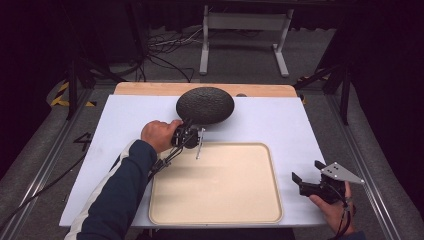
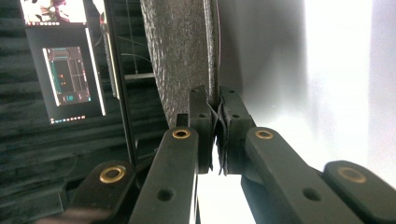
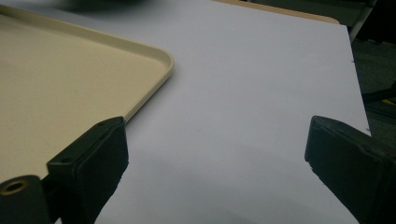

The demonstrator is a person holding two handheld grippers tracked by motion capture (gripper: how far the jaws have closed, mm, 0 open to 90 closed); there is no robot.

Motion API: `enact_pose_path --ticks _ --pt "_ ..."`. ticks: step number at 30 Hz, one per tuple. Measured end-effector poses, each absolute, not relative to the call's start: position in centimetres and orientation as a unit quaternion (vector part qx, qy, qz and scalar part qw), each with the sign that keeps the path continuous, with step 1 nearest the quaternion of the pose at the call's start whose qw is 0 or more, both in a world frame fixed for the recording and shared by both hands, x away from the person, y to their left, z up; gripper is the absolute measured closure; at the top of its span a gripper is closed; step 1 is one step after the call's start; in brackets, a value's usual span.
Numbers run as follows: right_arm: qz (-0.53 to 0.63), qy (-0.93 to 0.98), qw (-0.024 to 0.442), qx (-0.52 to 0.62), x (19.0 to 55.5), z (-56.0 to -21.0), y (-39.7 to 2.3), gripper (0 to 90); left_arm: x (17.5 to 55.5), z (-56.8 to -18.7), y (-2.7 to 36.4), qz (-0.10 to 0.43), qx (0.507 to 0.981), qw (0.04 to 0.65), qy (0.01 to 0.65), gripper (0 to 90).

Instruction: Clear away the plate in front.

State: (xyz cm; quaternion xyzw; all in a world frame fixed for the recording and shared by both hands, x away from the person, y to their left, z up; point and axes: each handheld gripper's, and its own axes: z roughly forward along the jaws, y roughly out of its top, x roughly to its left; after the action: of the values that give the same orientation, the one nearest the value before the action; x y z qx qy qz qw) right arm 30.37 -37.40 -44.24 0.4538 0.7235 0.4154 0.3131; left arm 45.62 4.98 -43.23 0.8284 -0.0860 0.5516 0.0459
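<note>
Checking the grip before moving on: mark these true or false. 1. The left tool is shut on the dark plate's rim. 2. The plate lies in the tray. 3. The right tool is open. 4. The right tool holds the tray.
1. True: the left tool pinches the rim of the plate.
2. False: it is beyond the tray, over the white sheet.
3. True: the right tool stands open.
4. False: it holds nothing.

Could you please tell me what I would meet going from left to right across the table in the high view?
Left hand → left gripper, shut on the rim of the dark textured bowl → cream tray → right gripper, open.
</note>
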Motion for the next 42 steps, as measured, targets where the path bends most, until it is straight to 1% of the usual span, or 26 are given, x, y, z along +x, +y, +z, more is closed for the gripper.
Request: enact_pose_path --ticks 3,16,31,33,42 --pt "0.416 0.723 0.314 0.453 30.3 -44.2 -37.4 6.6 44.8 -42.4 5.3 0.547 0.831 0.06 -0.081 86.5" --pt "0.415 0.722 0.318 0.453 30.2 -43.9 -37.2 6.6 40.5 -40.4 7.1 0.566 0.816 0.075 -0.09 86.6" --pt "0.414 0.724 0.318 0.45 30.1 -43.9 -37.1 6.6 37.6 -39.6 7.2 0.572 0.809 0.092 -0.103 86.2" --pt "0.414 0.725 0.318 0.449 30.1 -43.9 -37.1 6.6 37.3 -39.7 7.2 0.572 0.808 0.103 -0.101 86.3" --pt "0.414 0.727 0.321 0.445 30.0 -43.8 -37.0 6.6 35.2 -40.1 6.8 0.575 0.8 0.106 -0.133 86.0"
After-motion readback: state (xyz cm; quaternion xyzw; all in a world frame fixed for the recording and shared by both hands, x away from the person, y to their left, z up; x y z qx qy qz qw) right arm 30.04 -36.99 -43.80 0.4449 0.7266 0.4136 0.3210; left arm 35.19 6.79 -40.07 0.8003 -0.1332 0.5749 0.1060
